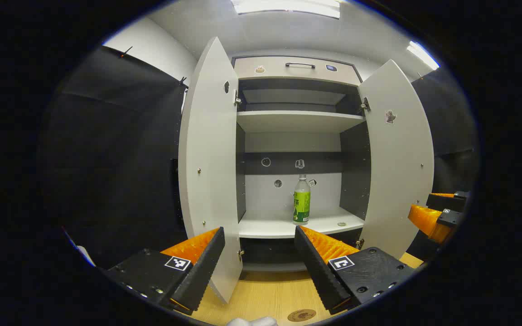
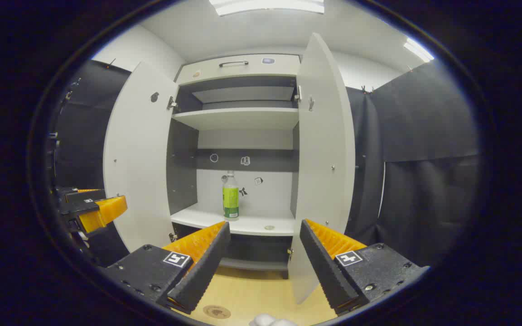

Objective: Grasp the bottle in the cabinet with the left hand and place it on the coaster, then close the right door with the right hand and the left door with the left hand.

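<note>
Bright ceiling panels [image 1: 288, 7] overhead — sharp, fisheye-bent edges.

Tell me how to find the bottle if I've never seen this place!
Look at the big white cabinet with both doors swung open. On its lower white shelf the bottle stands upright near the back wall. It is clear with a bright green label, and the only tall thing there; beside it lies just a small flat round thing.

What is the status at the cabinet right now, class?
Left hand-held gripper and right hand-held gripper open, empty. Bottle upright on lower shelf, untouched. Both doors open; coaster bare.
</note>
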### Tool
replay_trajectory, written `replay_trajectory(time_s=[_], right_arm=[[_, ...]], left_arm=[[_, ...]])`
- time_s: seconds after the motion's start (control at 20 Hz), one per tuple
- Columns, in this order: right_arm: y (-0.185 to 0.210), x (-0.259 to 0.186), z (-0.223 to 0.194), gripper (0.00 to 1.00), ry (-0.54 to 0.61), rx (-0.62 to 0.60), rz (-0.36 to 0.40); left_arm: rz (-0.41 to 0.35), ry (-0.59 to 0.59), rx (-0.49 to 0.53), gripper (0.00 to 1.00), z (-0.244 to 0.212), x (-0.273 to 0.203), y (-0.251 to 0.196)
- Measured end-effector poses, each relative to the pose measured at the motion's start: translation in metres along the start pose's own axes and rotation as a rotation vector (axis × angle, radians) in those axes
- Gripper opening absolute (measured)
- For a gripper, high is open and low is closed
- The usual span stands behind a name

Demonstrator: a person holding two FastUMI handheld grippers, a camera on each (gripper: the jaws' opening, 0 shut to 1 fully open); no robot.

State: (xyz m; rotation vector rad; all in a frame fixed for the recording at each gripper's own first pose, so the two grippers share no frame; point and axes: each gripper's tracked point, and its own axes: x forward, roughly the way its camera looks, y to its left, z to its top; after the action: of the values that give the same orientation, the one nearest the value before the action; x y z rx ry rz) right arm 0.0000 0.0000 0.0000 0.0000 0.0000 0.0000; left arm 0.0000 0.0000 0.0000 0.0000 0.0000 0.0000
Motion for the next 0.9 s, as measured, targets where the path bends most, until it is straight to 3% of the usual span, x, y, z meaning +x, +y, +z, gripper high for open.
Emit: replay_trajectory(time_s=[0.9], right_arm=[[-0.012,0.007,-0.002,1.0,0.011,0.008,-0.015]], left_arm=[[-0.028,0.018,0.02,0.94,-0.016,0.021,-0.018]])
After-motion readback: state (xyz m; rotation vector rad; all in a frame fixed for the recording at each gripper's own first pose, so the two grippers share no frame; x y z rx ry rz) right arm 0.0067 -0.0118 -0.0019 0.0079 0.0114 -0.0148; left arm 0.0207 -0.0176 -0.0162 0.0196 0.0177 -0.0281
